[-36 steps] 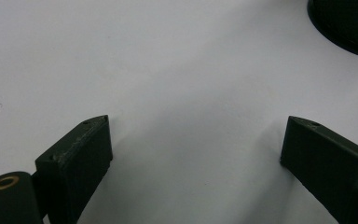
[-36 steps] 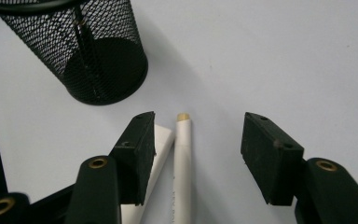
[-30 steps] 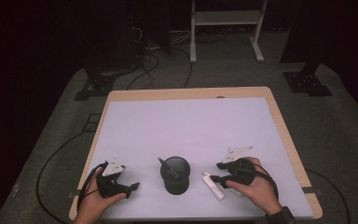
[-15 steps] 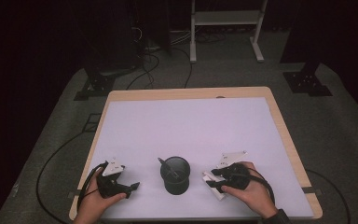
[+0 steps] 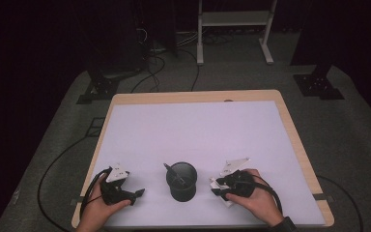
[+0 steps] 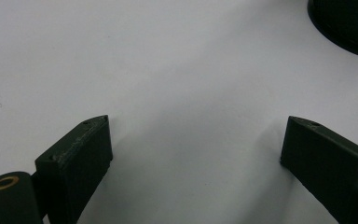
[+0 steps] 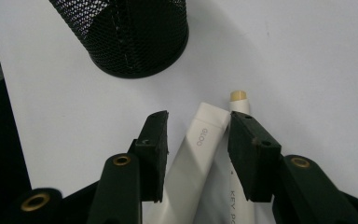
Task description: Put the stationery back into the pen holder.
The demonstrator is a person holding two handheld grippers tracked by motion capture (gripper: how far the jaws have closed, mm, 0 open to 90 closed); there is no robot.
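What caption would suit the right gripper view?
Right gripper straddling two white tubes beside a black mesh cup.

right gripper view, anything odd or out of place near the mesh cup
Nothing looks spilled or damaged. The black mesh cup stands upright. Two white items lie loose on the table beside it rather than in it: a flat tube marked GLOO and a stick with a tan tip, between the right gripper's open jaws.

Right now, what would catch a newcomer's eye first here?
The black mesh cup near the table's front edge, between the two hands. Then the right gripper, jaws open on either side of a white tube lying flat beside a white pen. The left gripper is open over bare table.
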